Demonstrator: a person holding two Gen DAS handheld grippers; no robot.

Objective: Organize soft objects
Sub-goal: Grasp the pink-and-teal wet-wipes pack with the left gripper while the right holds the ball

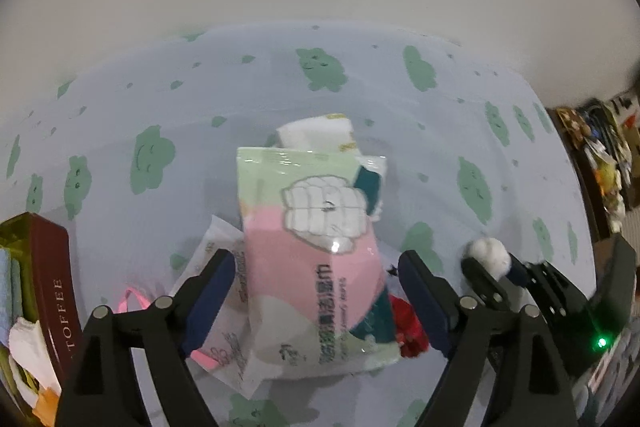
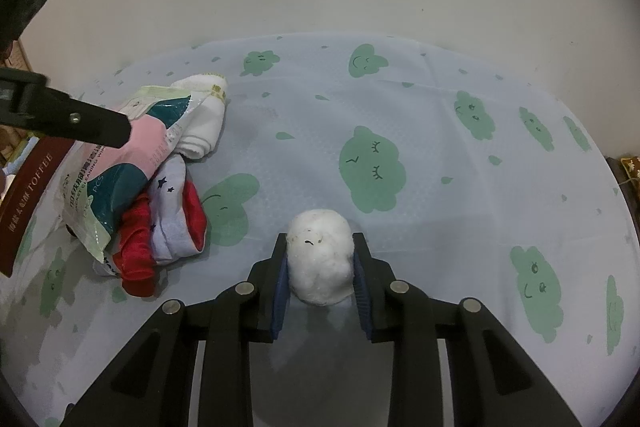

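A pile of soft things lies on the cloud-print cloth. On top is a pink and green wipes pack (image 1: 316,247), also in the right wrist view (image 2: 120,163). Under it lie a white folded towel (image 1: 316,133) (image 2: 202,119), a white packet (image 1: 224,307) and a red and grey sock (image 2: 168,227) (image 1: 408,327). My left gripper (image 1: 316,291) is open, its fingers on either side of the wipes pack. My right gripper (image 2: 320,267) is shut on a white cotton ball (image 2: 320,259), which also shows in the left wrist view (image 1: 490,253).
A dark red box lettered TOFFEE (image 1: 52,287) (image 2: 24,195) stands at the left with cloths inside. The cloud-print cloth (image 2: 440,187) covers the table up to a plain wall. Cluttered shelves (image 1: 600,155) stand at the far right.
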